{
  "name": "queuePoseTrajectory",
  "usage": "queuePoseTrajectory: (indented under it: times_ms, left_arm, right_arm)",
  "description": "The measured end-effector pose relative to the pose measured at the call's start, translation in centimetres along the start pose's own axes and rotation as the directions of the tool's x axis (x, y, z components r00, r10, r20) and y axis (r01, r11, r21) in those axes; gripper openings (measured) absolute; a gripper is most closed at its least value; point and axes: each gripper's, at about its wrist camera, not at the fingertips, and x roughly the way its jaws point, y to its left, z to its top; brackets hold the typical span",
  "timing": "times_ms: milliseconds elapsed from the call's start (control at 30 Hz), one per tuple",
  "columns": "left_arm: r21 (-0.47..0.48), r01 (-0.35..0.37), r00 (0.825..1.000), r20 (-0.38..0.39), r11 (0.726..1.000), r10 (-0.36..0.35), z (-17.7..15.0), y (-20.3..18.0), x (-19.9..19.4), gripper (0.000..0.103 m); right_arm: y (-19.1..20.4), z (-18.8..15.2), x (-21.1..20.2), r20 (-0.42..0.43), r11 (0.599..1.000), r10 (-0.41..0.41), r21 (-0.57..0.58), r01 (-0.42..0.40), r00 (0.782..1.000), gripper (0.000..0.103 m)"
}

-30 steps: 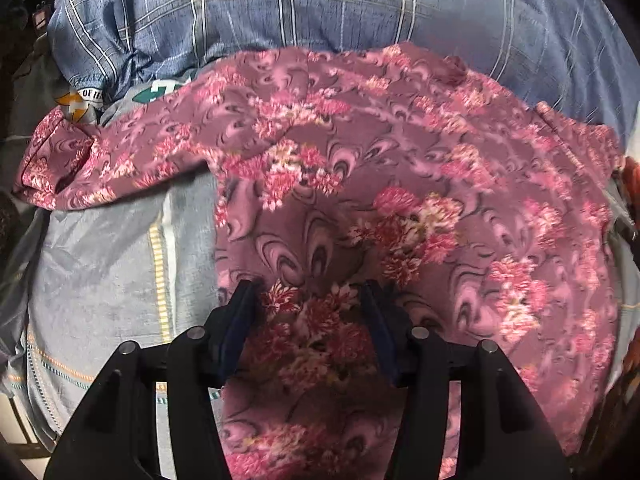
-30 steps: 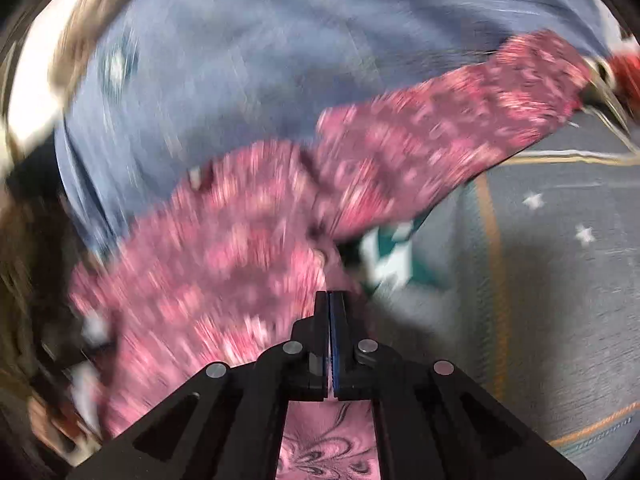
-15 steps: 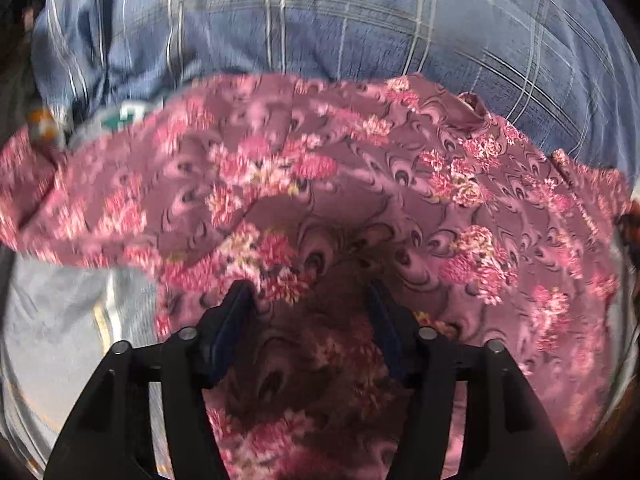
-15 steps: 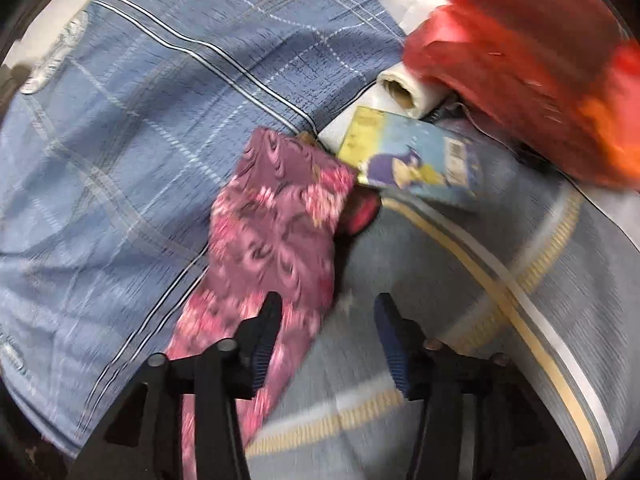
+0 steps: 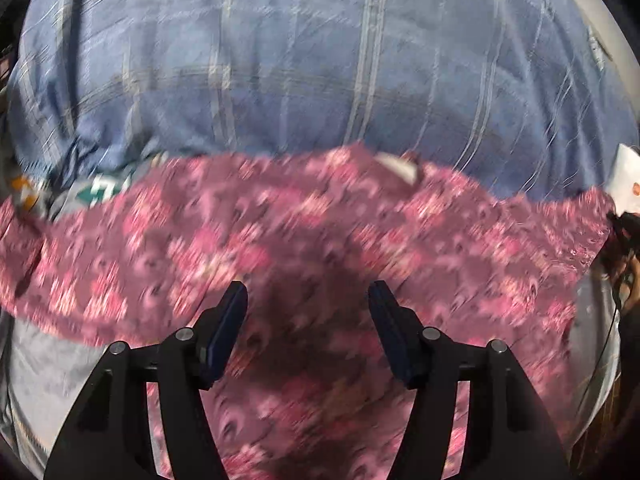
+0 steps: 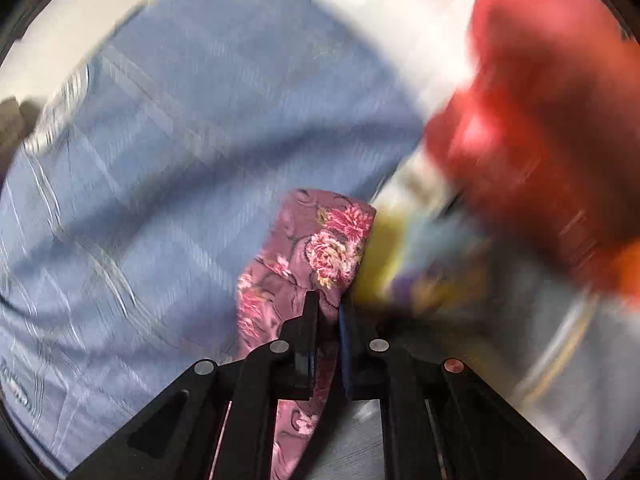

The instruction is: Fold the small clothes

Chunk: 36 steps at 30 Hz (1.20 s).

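A maroon garment with pink flowers [image 5: 320,220] lies spread across the bedding and is blurred in the left wrist view. My left gripper [image 5: 308,292] hovers over its near middle, jaws wide apart and open, the pads clear of the cloth. In the right wrist view a narrow end of the same floral garment [image 6: 316,240] runs between the jaws of my right gripper [image 6: 328,300]. Those jaws are closing and pinch the cloth near its edge.
A blue checked cloth [image 5: 320,60] covers the far side, and its expanse [image 6: 180,140] fills the left of the right wrist view. A red bundle [image 6: 540,120], a yellow and blue booklet [image 6: 420,264] and something white [image 6: 400,20] crowd the right. Teal-printed fabric [image 5: 104,190] peeks out at left.
My right gripper swung to the garment's narrow end, stood open beside it, then closed on it. The left gripper drew back and opened a little wider; the garment now sits lower in its view.
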Motion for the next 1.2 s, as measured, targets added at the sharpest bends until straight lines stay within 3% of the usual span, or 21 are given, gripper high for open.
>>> queuePoseTrajectory:
  times_ms: [133, 233, 367, 500, 667, 800, 967, 1033, 1200]
  left_arm:
    - [0.026, -0.008, 0.999, -0.034, 1.000, 0.009, 1.2, -1.5, 2.8, 0.063]
    - [0.016, -0.023, 0.989, -0.149, 1.000, 0.025, 0.6, -1.4, 7.1, 0.063]
    - [0.055, -0.043, 0.989, -0.137, 0.998, 0.050, 0.2, -1.8, 7.6, 0.068]
    - [-0.005, 0.033, 0.986, -0.165, 0.999, -0.033, 0.9, -0.6, 7.3, 0.068]
    - [-0.066, 0.101, 0.974, -0.198, 0.993, -0.112, 1.3, 1.3, 6.9, 0.068]
    - [-0.072, 0.137, 0.969, -0.199, 0.988, -0.149, 1.4, 2.4, 5.5, 0.068]
    - [-0.097, 0.162, 0.962, -0.208, 0.982, -0.179, 1.3, 4.5, 3.6, 0.068]
    - [-0.101, 0.169, 0.962, -0.198, 0.980, -0.187, 1.4, 4.4, 2.3, 0.068]
    - [-0.121, 0.171, 0.968, -0.166, 0.978, -0.190, 1.6, 7.2, 0.4, 0.068]
  right_arm:
    - [-1.1, 0.5, 0.2, -0.034, 0.995, -0.088, -0.044, 0.087, 0.995, 0.008]
    - [-2.1, -0.3, 0.7, -0.073, 0.994, -0.107, -0.032, 0.105, 0.992, 0.009]
    - [-1.1, -1.6, -0.2, -0.083, 0.998, -0.051, -0.051, 0.047, 0.995, 0.009]
    - [2.2, -2.9, -2.6, -0.095, 0.991, 0.052, -0.119, -0.063, 0.994, 0.009]
    - [7.3, -6.7, -4.8, -0.158, 0.967, 0.166, -0.168, -0.192, 0.973, 0.009]
    - [12.3, -11.7, -6.6, -0.242, 0.935, 0.243, -0.200, -0.293, 0.939, 0.009]
    - [19.0, -18.7, -7.1, -0.373, 0.885, 0.297, -0.239, -0.400, 0.879, 0.009]
    - [22.0, -22.1, -7.1, -0.437, 0.865, 0.317, -0.232, -0.446, 0.842, 0.009]
    - [28.1, -29.5, -8.1, -0.544, 0.805, 0.322, -0.274, -0.526, 0.775, 0.009]
